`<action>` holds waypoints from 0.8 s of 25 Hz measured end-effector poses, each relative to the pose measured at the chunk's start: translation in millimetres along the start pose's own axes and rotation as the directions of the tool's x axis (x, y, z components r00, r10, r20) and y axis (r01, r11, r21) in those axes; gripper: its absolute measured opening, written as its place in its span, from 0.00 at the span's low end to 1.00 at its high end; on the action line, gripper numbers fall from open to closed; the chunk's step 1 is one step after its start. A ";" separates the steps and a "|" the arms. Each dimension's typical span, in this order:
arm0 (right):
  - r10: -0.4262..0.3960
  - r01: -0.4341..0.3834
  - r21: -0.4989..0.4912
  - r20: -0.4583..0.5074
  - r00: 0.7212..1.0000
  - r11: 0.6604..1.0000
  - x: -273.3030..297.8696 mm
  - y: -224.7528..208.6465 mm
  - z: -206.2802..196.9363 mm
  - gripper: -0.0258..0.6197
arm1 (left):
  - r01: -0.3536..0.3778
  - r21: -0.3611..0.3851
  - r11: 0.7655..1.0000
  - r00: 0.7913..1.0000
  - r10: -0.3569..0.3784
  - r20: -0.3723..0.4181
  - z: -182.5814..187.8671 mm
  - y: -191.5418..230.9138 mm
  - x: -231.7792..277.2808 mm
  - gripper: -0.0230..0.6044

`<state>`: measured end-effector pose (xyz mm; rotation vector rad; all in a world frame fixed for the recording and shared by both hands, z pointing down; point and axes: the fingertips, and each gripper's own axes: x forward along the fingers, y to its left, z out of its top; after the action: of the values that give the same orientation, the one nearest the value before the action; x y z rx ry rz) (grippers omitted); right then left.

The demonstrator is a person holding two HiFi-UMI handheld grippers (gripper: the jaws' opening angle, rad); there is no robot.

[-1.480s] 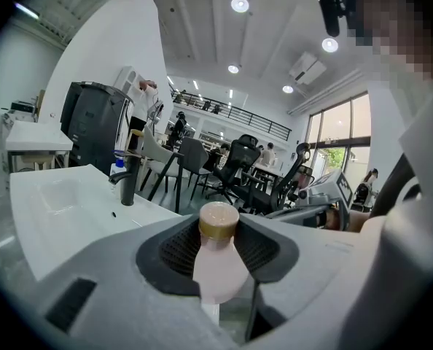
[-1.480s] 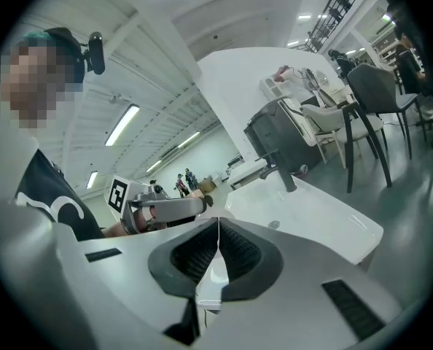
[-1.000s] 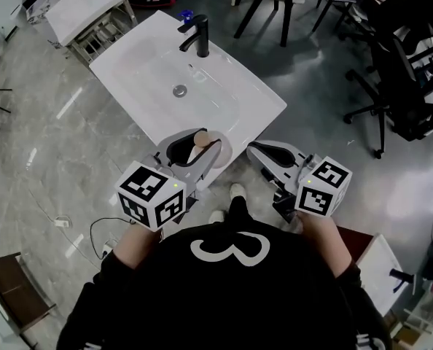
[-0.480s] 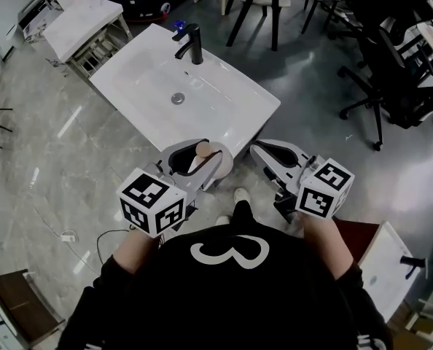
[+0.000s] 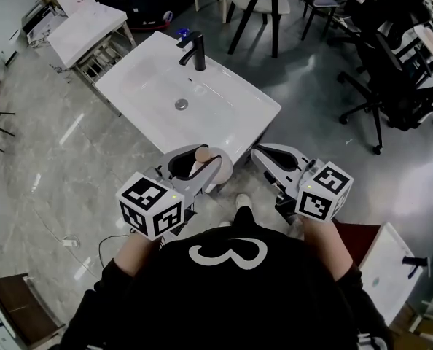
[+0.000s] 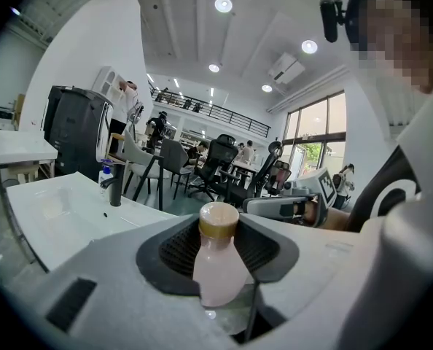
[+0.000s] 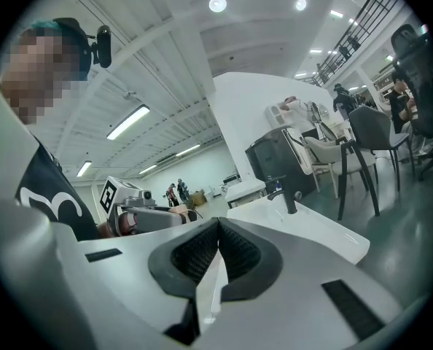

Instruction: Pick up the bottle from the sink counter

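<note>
By the sink (image 5: 147, 75), left tool (image 5: 194, 156) clamps the bottle (image 6: 219, 268), plainly pink only in its view; right tool (image 7: 218, 248) closed.

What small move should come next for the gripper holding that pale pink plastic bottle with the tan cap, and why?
Probably a slight lift higher, grip unchanged. The left gripper has the pale pink plastic bottle with its tan cap clamped between its pads, already off the white sink counter and out past its front edge. The right gripper is shut and empty, so it gives no support.

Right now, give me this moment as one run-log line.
left gripper: jaws shut on bottle | right gripper: jaws shut, empty | bottle: at sink counter's front edge
</note>
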<state>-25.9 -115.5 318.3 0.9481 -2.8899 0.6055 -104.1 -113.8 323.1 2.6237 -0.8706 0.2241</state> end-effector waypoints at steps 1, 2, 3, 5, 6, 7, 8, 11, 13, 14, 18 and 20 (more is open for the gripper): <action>0.001 -0.001 -0.001 0.001 1.000 1.000 0.5 0.5 0.4 0.06 | -0.002 -0.002 1.000 1.000 0.002 0.003 0.6 0.4 -0.9 0.28; 0.002 -0.002 -0.001 0.001 1.000 1.000 1.1 0.9 0.8 0.06 | -0.004 -0.003 1.000 1.000 0.004 0.005 1.1 1.1 -1.8 0.28; 0.003 -0.003 -0.001 0.001 1.000 1.000 1.8 1.5 1.3 0.06 | -0.006 -0.005 1.000 1.000 0.006 0.006 1.6 1.9 -2.7 0.28; 0.006 -0.006 -0.003 0.001 1.000 1.000 3.4 3.1 2.3 0.06 | -0.008 -0.006 1.000 1.000 0.008 0.007 1.9 3.3 -4.7 0.28; 0.008 -0.008 -0.005 0.001 1.000 1.000 4.1 3.9 2.5 0.06 | -0.010 -0.007 1.000 1.000 0.010 0.006 1.6 3.8 -5.6 0.28; 0.010 -0.010 -0.005 0.002 1.000 1.000 4.6 4.5 2.5 0.06 | -0.011 -0.008 1.000 1.000 0.011 0.005 1.0 3.9 -6.4 0.28; 0.012 -0.012 -0.006 0.004 1.000 1.000 5.0 5.3 2.6 0.06 | -0.013 -0.009 1.000 1.000 0.013 0.004 0.5 3.7 -7.2 0.28; 0.022 -0.022 -0.006 0.008 1.000 1.000 6.5 9.0 3.4 0.06 | -0.017 -0.011 1.000 1.000 0.017 0.000 0.5 2.2 -9.8 0.28; 0.028 -0.028 -0.008 0.010 1.000 1.000 7.5 11.1 3.5 0.06 | -0.020 -0.009 1.000 1.000 0.020 0.000 1.2 1.7 -10.9 0.28; 0.030 -0.030 -0.009 0.012 0.999 1.000 7.6 11.7 3.1 0.06 | -0.021 -0.008 1.000 1.000 0.021 0.001 1.2 1.5 -11.3 0.28; 0.029 -0.029 -0.010 0.016 0.999 1.000 4.7 14.6 0.4 0.06 | -0.026 -0.008 1.000 1.000 0.026 0.010 0.5 -0.7 -14.1 0.28; 0.026 -0.025 -0.009 0.015 1.000 1.000 2.1 16.3 -1.4 0.06 | -0.025 -0.010 1.000 1.000 0.025 0.010 -0.9 -2.5 -15.4 0.28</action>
<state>-37.2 -104.2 314.2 0.9205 -2.9200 0.5897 -114.9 -103.2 319.2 2.6076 -0.9063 0.2133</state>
